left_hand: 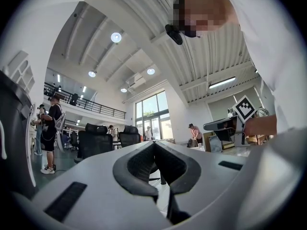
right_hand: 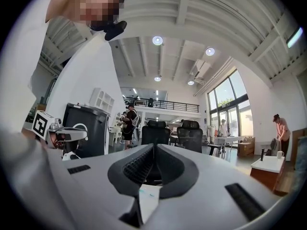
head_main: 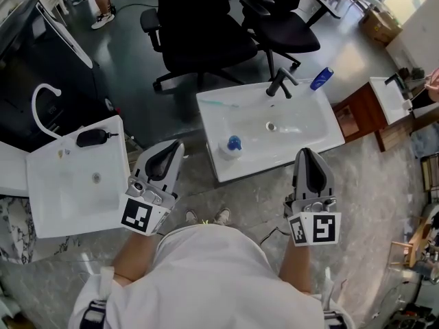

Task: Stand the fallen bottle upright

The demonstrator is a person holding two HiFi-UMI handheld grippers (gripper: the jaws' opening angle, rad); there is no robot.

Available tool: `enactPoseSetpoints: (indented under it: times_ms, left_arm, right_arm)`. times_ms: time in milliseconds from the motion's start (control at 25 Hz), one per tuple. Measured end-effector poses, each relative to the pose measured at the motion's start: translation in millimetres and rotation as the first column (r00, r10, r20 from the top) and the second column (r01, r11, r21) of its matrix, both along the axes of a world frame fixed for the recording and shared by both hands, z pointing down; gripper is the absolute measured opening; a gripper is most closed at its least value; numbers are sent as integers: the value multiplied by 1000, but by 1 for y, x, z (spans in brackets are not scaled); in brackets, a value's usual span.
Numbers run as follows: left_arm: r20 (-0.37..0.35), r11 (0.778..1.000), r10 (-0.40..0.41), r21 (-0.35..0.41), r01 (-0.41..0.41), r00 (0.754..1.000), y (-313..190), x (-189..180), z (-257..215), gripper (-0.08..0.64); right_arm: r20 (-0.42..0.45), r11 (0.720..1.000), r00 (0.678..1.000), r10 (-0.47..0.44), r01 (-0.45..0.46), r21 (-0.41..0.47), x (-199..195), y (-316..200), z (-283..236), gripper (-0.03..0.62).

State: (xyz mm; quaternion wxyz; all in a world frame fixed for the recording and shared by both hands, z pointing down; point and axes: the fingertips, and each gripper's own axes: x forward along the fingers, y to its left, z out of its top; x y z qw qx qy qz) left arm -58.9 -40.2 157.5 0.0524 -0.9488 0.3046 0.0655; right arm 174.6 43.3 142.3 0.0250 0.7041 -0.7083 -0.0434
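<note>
In the head view a blue bottle [head_main: 321,78] lies on its side at the back right corner of the white sink basin [head_main: 315,125], just right of the black faucet [head_main: 280,83]. My left gripper [head_main: 176,145] hovers in front of the basin's left front corner, shut and empty. My right gripper [head_main: 306,153] hovers at the basin's right front edge, also shut and empty. Both are well short of the bottle. In the left gripper view the left gripper [left_hand: 154,143] has its jaws together and points out level into the room. The right gripper [right_hand: 154,146] in its own view does the same. Neither gripper view shows the bottle.
A small white pot with a blue top [head_main: 233,145] stands at the basin's front left corner, and a toothbrush [head_main: 219,103] lies at its back left. A second basin [head_main: 51,197] is at the left, black office chairs [head_main: 206,33] behind, and a wooden cabinet [head_main: 360,112] at the right.
</note>
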Motion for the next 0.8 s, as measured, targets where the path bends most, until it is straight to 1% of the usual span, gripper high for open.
enactPoseSetpoints:
  times_ms: [200,320,480,800]
  left_arm:
    - [-6,1000,-3,25,3,1000,-7,-6,-8,18]
    - [-2,1000,23,2,-23,1000,-6,-2,-4,18]
    - [-1,998,58,-21,-58,998,-3,7,0,18]
    - [12,998,64,-24,-63,998,-9,11,2,18]
  right_arm:
    - [-4,999,1000,16,-16,-38,-7,-3,8,49]
    - [4,998,1000,12,-11,-55,-11,-4,12,49]
    - [5,998,1000,15,-15,-54,-10,-3,9,49]
    - [3,997,999,32,-32,-67,-4,-2,15,49]
